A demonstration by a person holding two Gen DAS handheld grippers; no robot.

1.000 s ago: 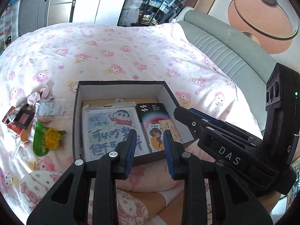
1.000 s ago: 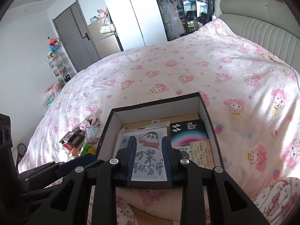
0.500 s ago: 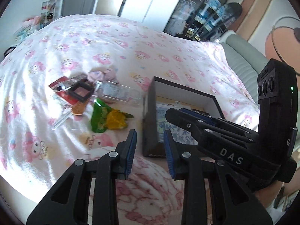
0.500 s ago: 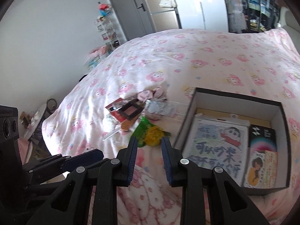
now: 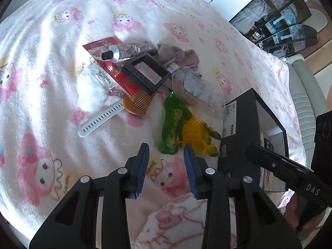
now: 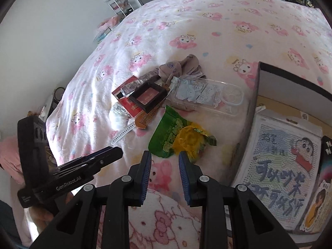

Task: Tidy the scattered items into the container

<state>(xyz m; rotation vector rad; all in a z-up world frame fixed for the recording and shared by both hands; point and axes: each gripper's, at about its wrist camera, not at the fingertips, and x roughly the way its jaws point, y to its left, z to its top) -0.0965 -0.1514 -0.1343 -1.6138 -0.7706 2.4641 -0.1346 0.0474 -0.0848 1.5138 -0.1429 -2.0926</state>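
Both of my claws have swung away from the box toward the pile of loose things, which now fills the middle of each view. My left claw (image 5: 166,161) hangs released just above the blanket (image 5: 51,95), its blue pads (image 5: 143,170) parted and holding nothing, with the green snack packet (image 5: 173,124) right ahead of the tips. My right claw (image 6: 164,166) is likewise released and empty, hovering near that same green snack packet (image 6: 166,137), on which the yellow wrapped sweet (image 6: 189,140) lies.

Beyond these, the brown comb (image 5: 139,103) pokes out from under the black compact (image 5: 145,72), which rests on a red packet (image 5: 108,62) beside a small tube (image 5: 122,53). A white watch strap (image 5: 99,118) lies apart to the left of the comb. The clear phone case (image 6: 207,95) sits between the compact and the black box (image 6: 248,120), with a crumpled sock (image 6: 180,66) behind it. Inside the box a cartoon card pack (image 6: 278,161) lies flat against the near wall.
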